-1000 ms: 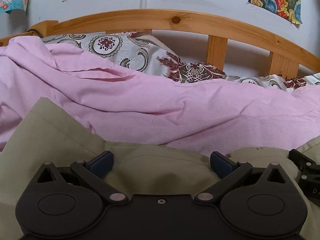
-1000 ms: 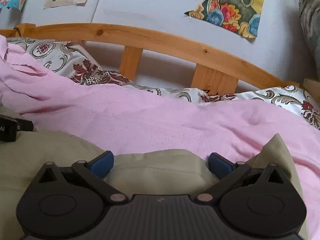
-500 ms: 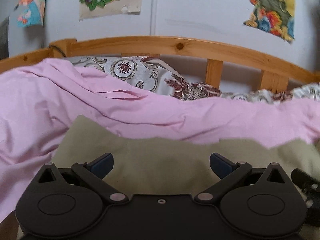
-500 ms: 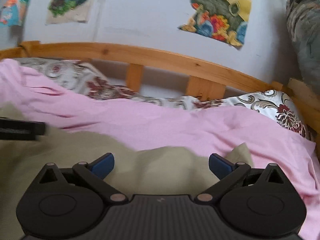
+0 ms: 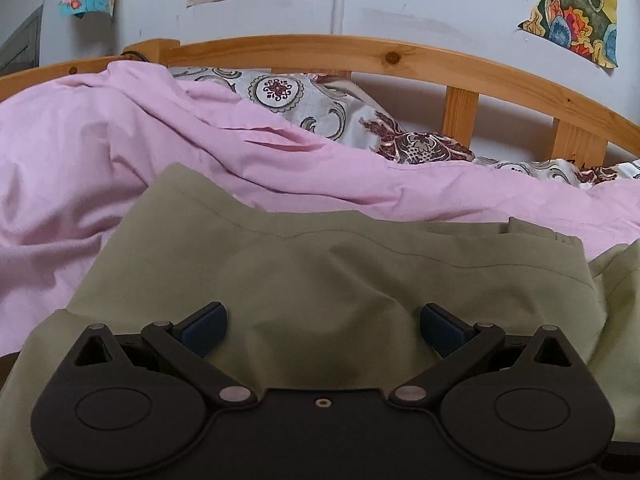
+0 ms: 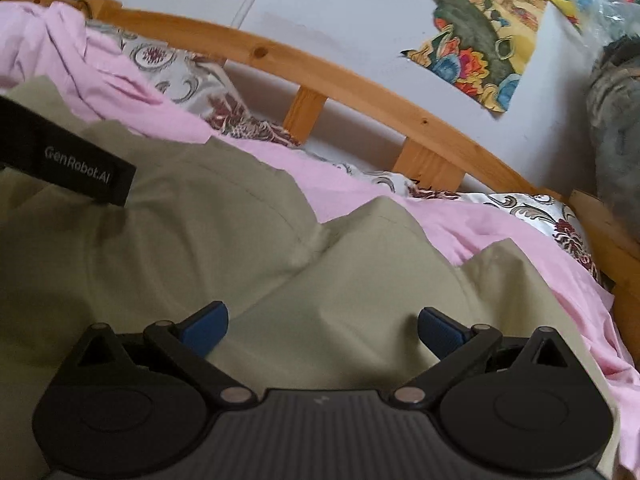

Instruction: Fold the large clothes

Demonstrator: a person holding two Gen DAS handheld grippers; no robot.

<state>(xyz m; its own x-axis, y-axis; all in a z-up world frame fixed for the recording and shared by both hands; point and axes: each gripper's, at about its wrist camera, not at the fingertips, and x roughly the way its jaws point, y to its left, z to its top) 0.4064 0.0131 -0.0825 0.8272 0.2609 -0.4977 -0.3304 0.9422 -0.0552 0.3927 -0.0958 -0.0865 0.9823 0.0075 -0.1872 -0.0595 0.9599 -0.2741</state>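
Observation:
An olive-green garment (image 5: 320, 272) lies on a pink bedsheet (image 5: 100, 168), folded over with a stitched hem along its far edge. My left gripper (image 5: 323, 326) is open just above the cloth, with nothing between its blue pads (image 5: 204, 324). In the right wrist view the same garment (image 6: 360, 264) bulges in rumpled folds. My right gripper (image 6: 322, 326) is open over it and holds nothing. The left gripper's black body (image 6: 68, 160) shows at the left of that view, resting over the garment.
A wooden headboard rail (image 5: 360, 50) with slats runs across the far side. Patterned pillows (image 5: 320, 112) lie against it. The bed's right wooden edge (image 6: 604, 228) is close. Paper pictures (image 6: 484, 40) hang on the white wall.
Both grippers have pulled back and up from the garment's far edge. More of the olive cloth now lies spread in front of them. The right view has tilted and swung left.

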